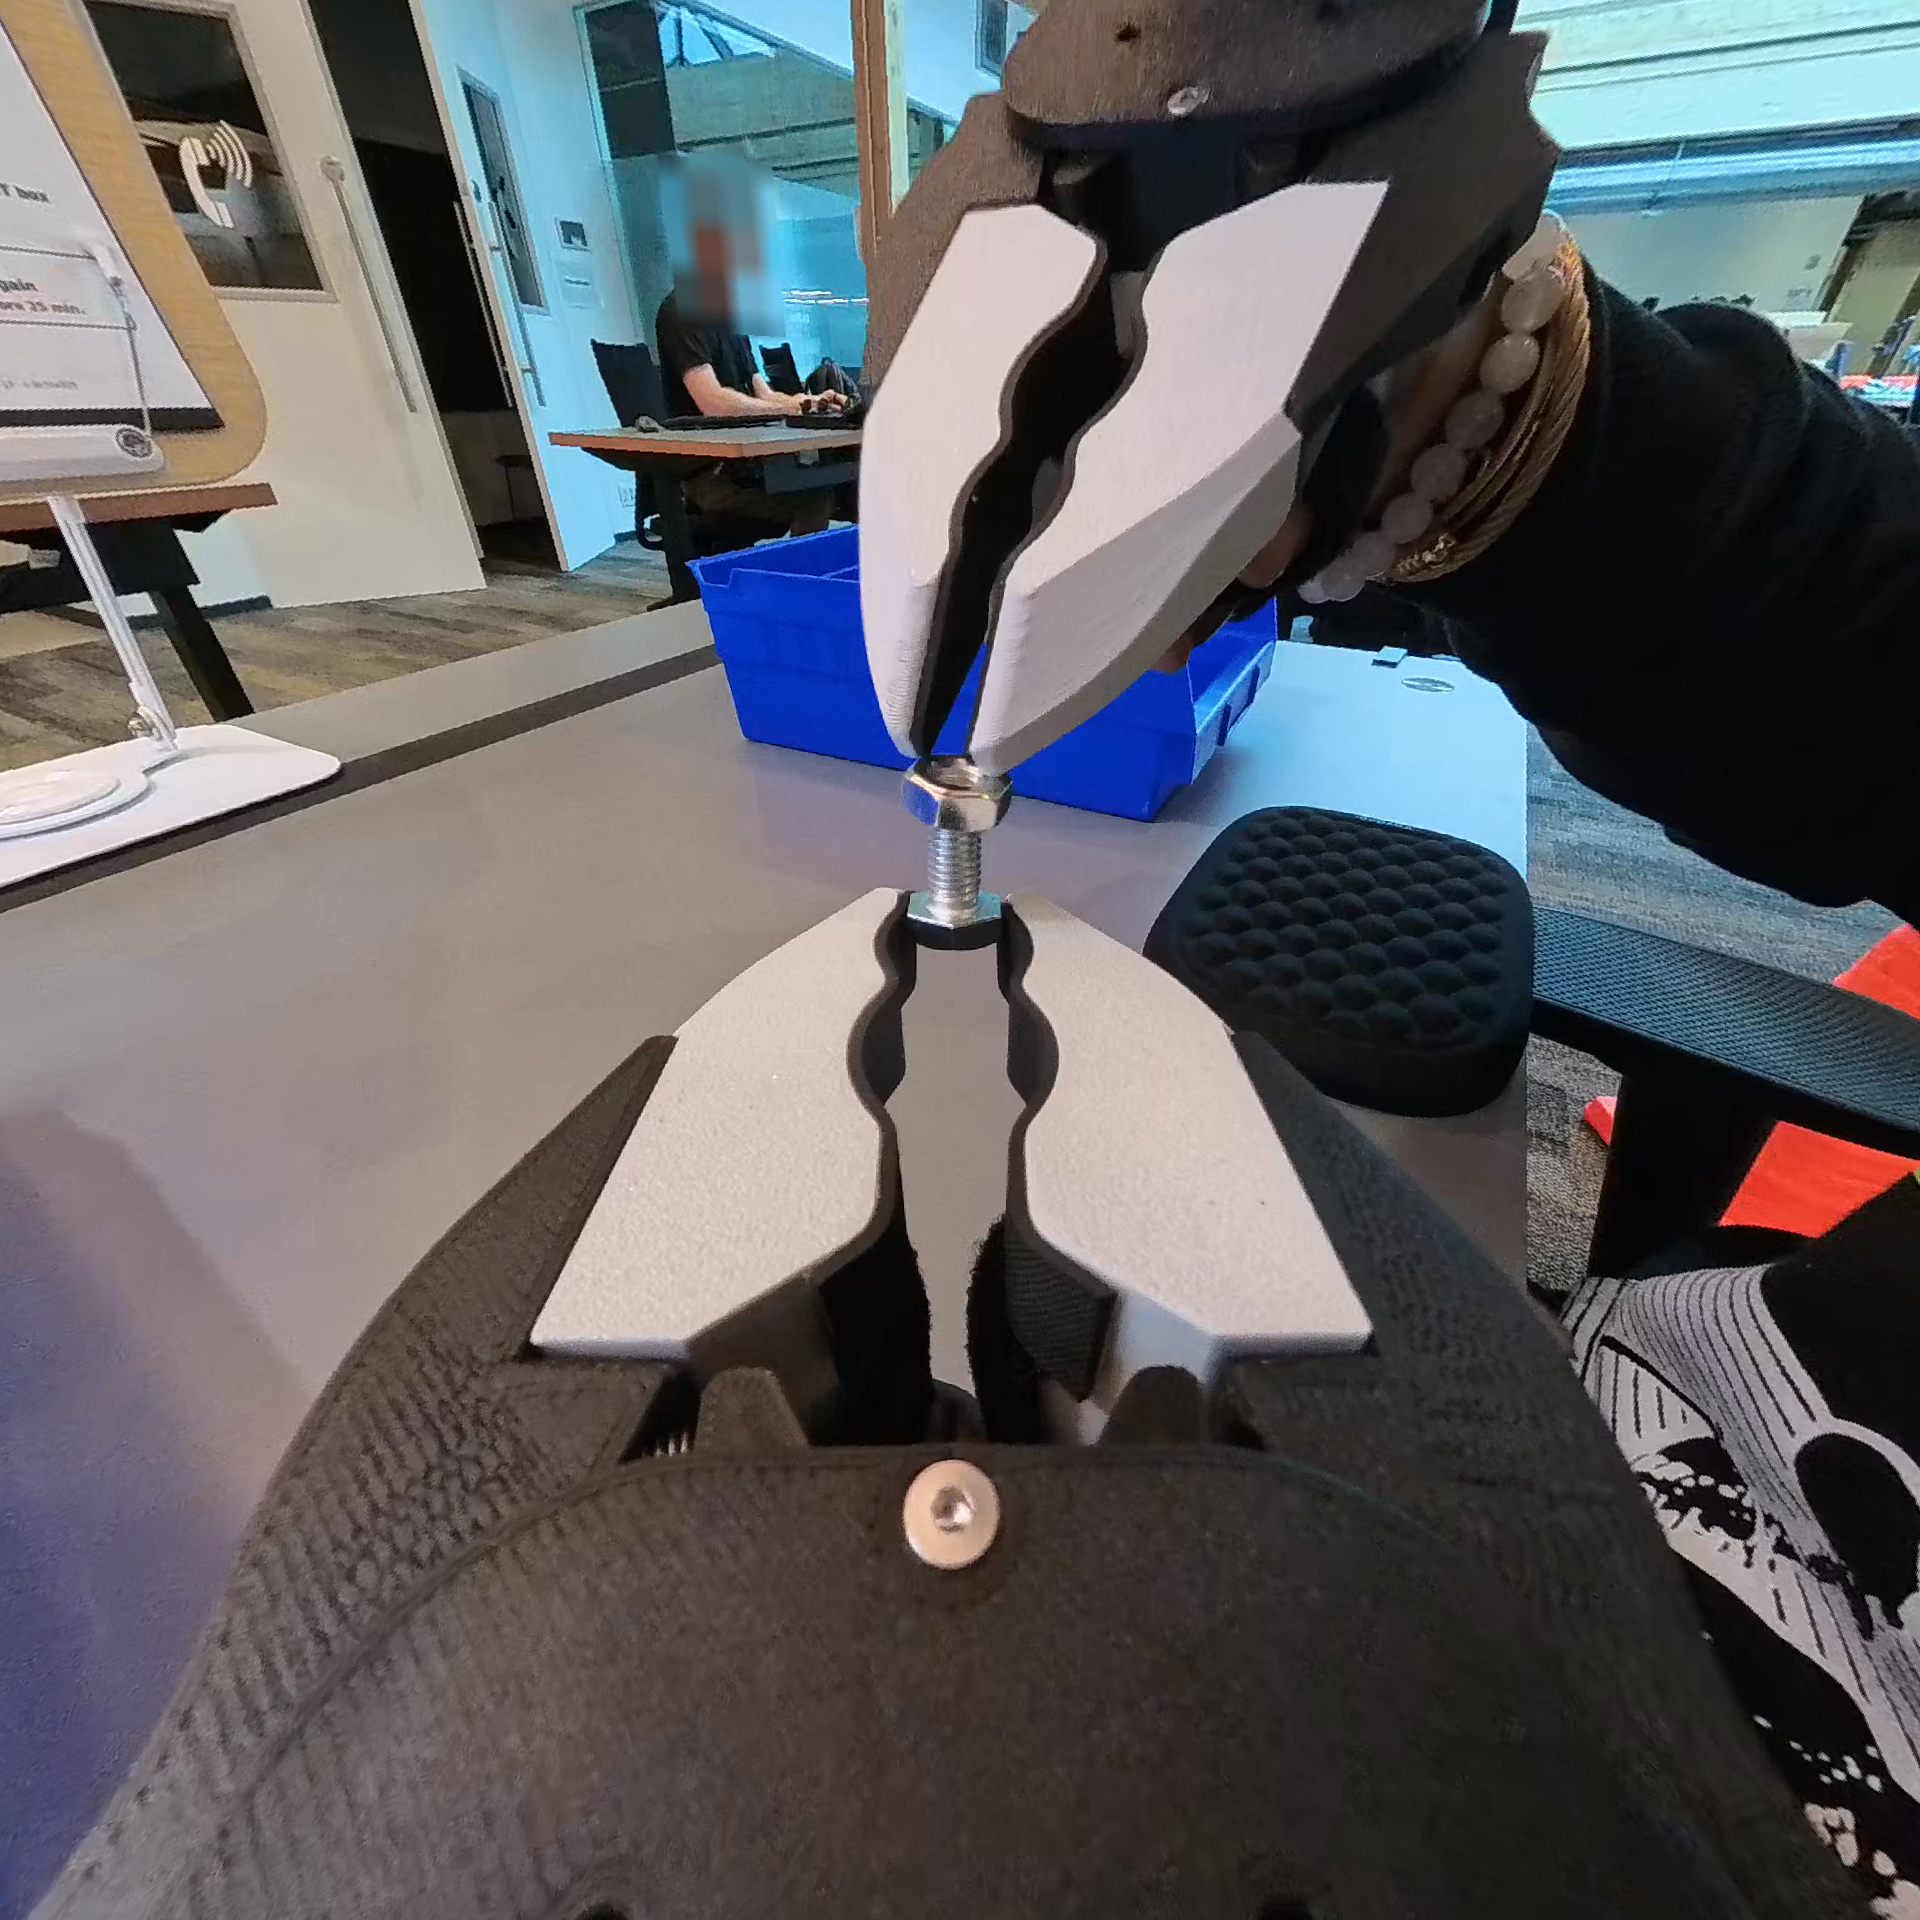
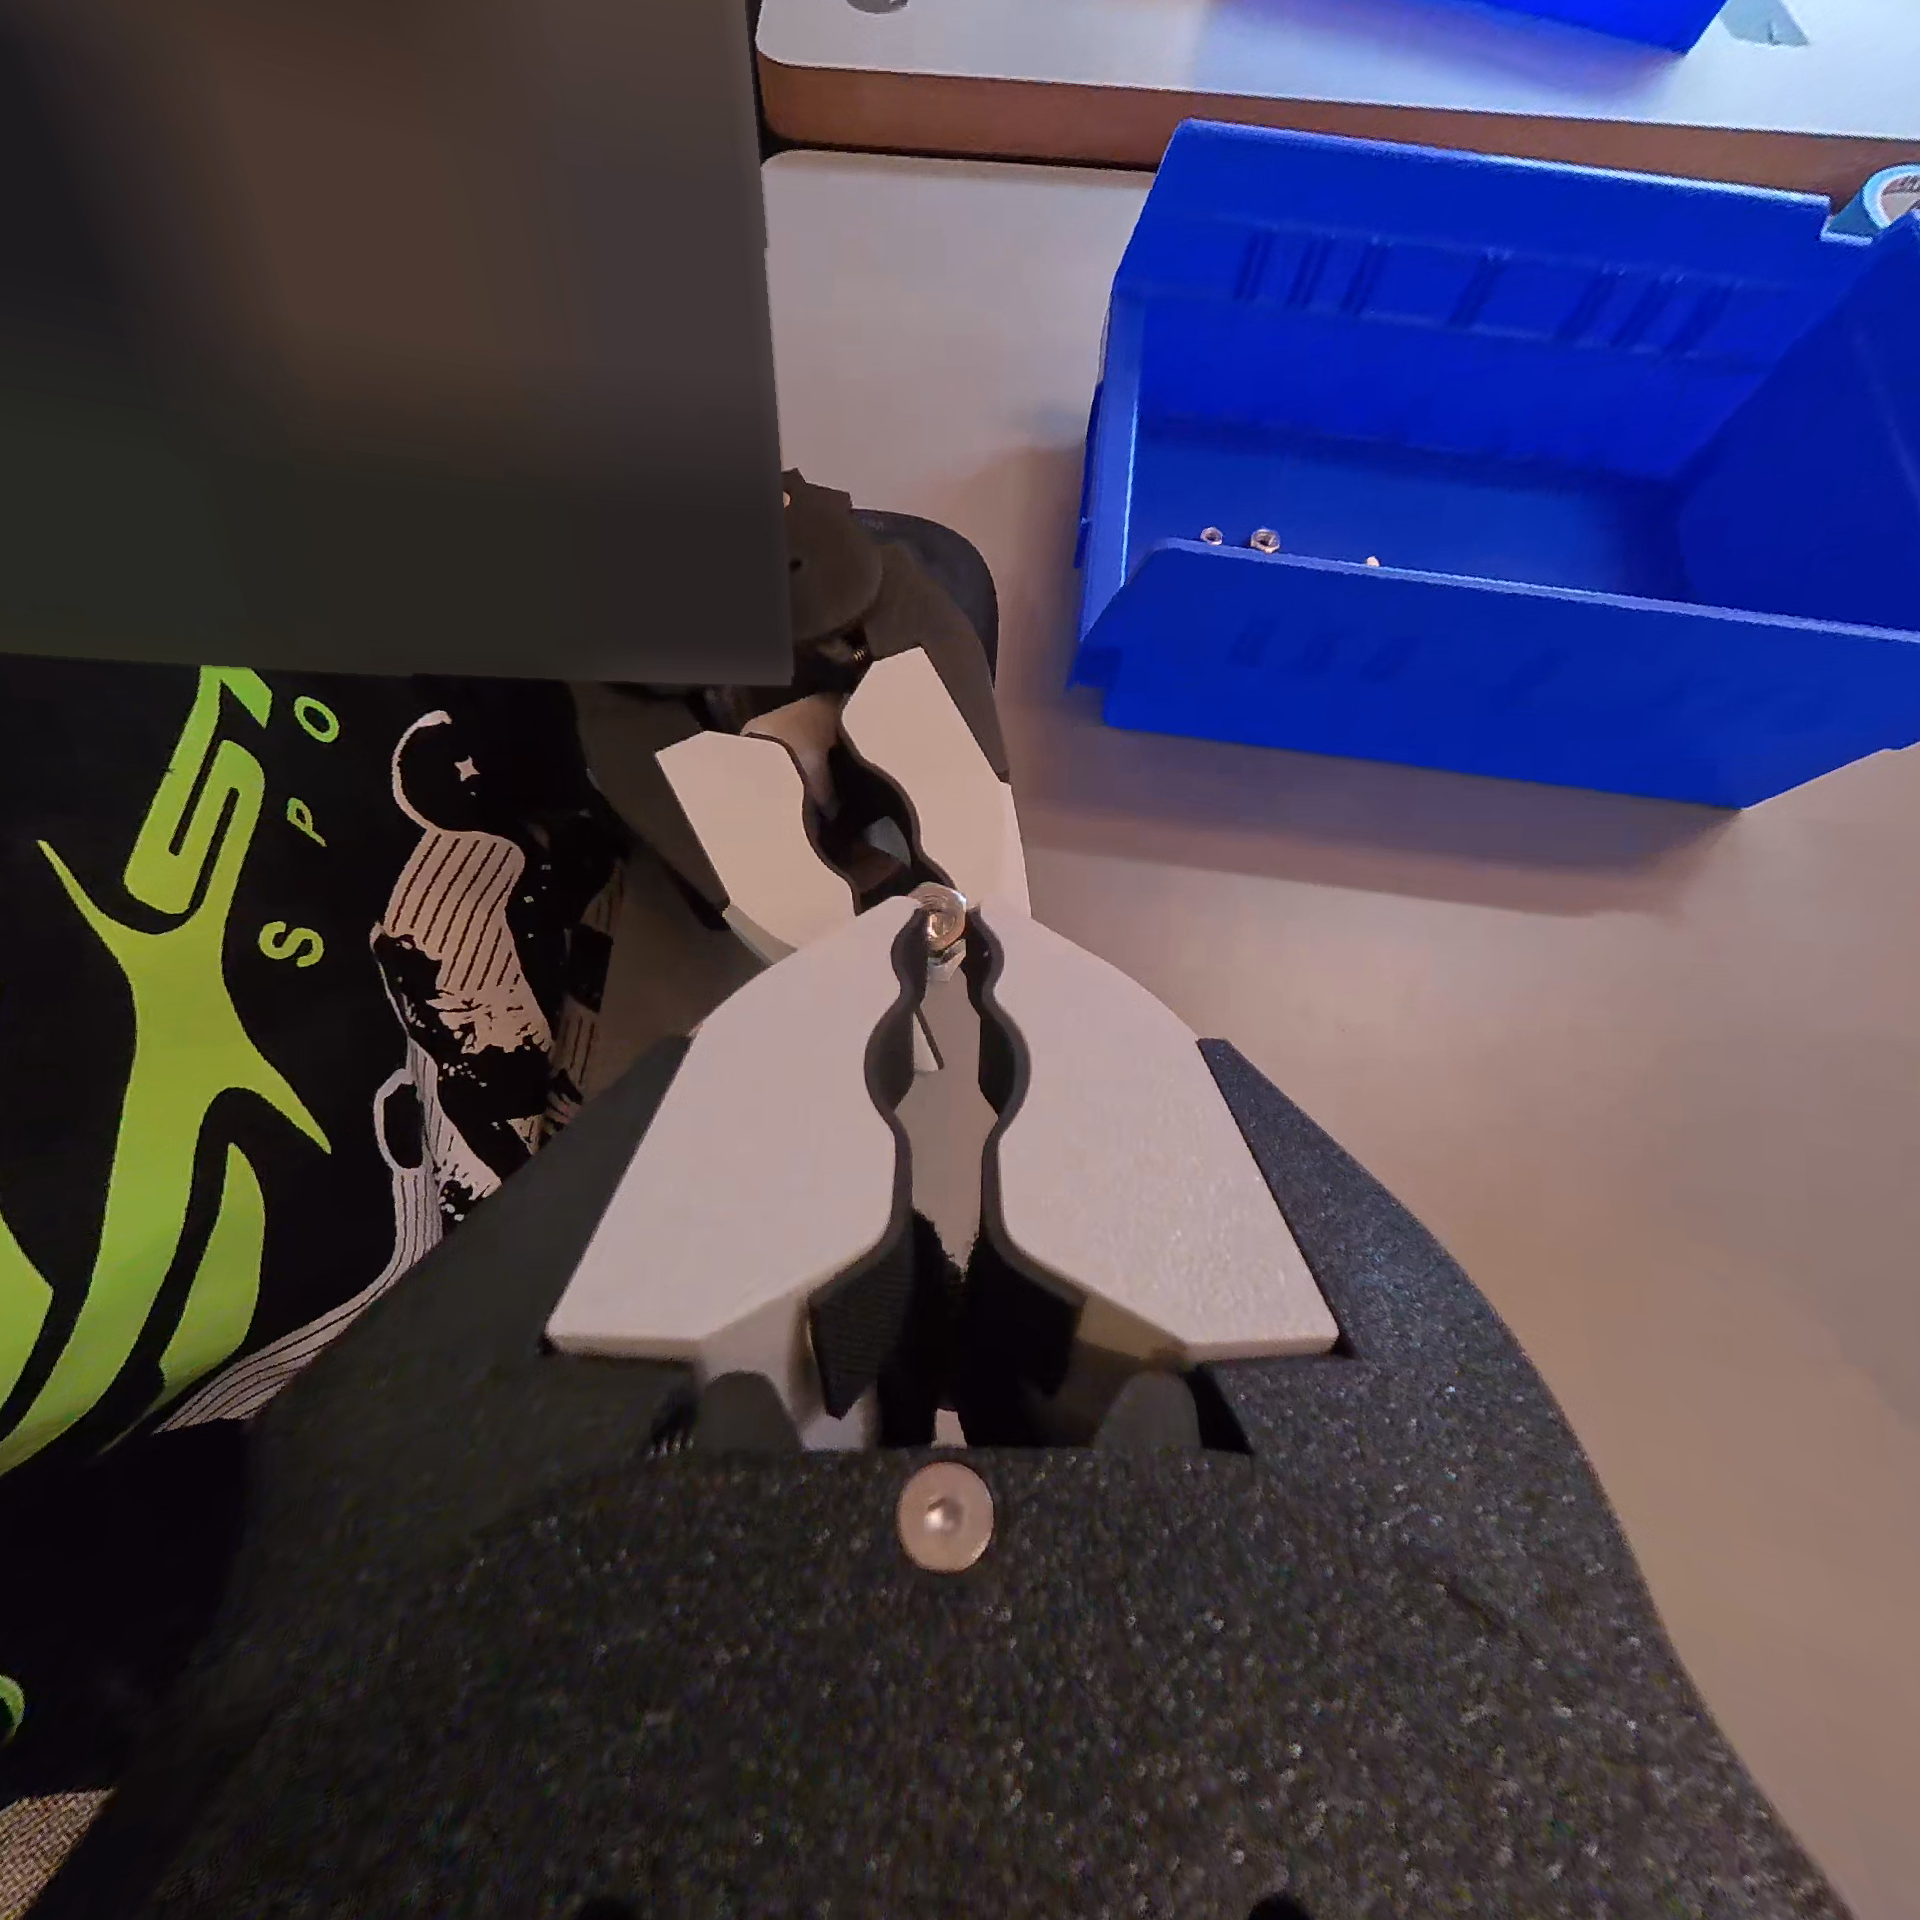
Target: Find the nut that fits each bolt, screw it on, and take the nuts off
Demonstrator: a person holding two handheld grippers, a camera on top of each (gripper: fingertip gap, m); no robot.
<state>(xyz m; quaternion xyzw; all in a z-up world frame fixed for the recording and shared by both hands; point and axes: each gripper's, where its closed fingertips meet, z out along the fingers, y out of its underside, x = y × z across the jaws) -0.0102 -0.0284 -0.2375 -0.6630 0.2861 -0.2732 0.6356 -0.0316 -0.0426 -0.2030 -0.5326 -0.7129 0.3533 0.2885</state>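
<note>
Left gripper [image 1: 954, 920] pinches the bolt [image 1: 954, 868] by its hex head, fingertips closed narrow on the flats, shank standing upright above the tips. Right gripper [image 1: 948, 750] comes down from above with its tips drawn nearly together on the nut [image 1: 956, 795], which sits at the top of the thread. Bare thread shows between nut and head, so by my reading the nut is only a few turns on, or nearly off; which way it is being turned cannot be told.

Right wrist view: the right gripper's own tips [image 2: 940, 925] close over the nut [image 2: 940, 920], seen end-on, with the left gripper [image 2: 873, 831] just beyond and below.

Doing the step well, as a judgement:
- Keep the right gripper's axis in line with the shank; a tilt risks cross-threading or the nut popping free.
- Grip on the nut looks shallow, at the very tips. Turn in short arcs and re-grip rather than force a long twist.
- Left grip must hold the head from spinning; flats against pads help.

Blue bin [image 2: 1455, 436] stands on the table [image 1: 468, 935] beyond the grippers, well apart from them. A few small loose nuts [image 2: 1236, 537] lie inside by its front wall. Black pad [image 1: 1351, 956] sits to the right of the left gripper.
</note>
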